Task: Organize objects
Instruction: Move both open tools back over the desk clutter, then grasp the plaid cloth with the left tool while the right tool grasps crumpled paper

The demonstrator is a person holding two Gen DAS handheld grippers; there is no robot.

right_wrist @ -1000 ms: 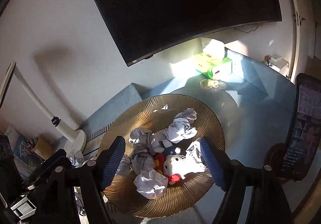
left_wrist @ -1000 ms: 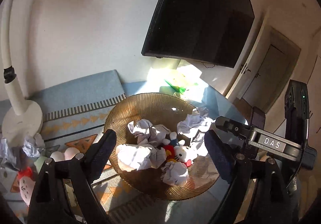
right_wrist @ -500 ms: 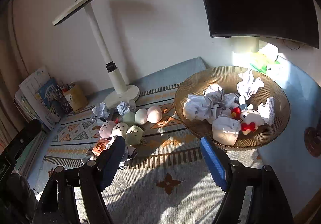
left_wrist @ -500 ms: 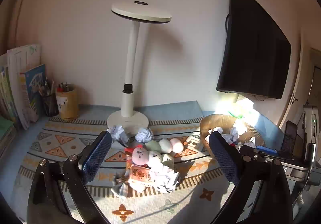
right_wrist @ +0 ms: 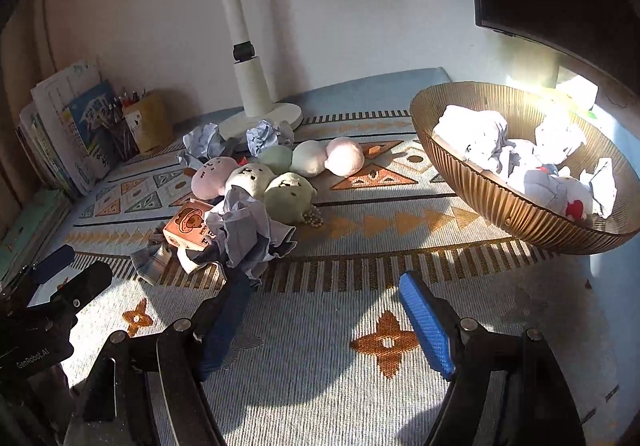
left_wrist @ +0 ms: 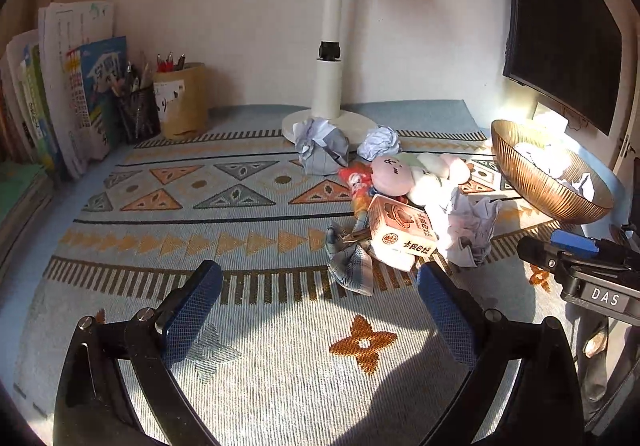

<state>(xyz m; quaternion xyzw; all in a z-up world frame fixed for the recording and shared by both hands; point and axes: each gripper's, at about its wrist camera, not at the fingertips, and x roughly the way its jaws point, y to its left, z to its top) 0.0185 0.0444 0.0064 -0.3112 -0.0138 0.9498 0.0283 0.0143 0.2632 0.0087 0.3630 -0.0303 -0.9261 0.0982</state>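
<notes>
Hovering over the patterned mat (left_wrist: 248, 330), we hold our left gripper (left_wrist: 318, 302) with its blue pads spread wide and nothing between them. Our right gripper (right_wrist: 326, 312) is also parted, less widely, and empty; its tips hang above the mat just short of the clutter.

The things to sort lie in a loose heap near the middle of the mat. A crumpled paper ball (right_wrist: 246, 230) sits at the front of the heap, touching a small pink carton (right_wrist: 188, 226) printed with a cartoon face. A scrap of checked cloth (left_wrist: 350, 266) lies under the carton's near corner. Behind them, round plush toys cluster together: a pink one (right_wrist: 212, 176), a cream one (right_wrist: 250, 178) and a green one (right_wrist: 290, 196) in front, then three more in pale green, white and pink in a row behind. Two further paper wads (left_wrist: 322, 146) rest against the base of the white desk lamp (left_wrist: 330, 78).

The ribbed amber bowl (right_wrist: 500, 202) stands to the right of the heap, well apart from it, and holds crumpled papers plus a small white plush with a red bow (right_wrist: 574, 206). Along the left wall stand books (left_wrist: 76, 94) and two pen holders (left_wrist: 180, 98). A dark screen (left_wrist: 560, 26) hangs on the wall above the bowl.
</notes>
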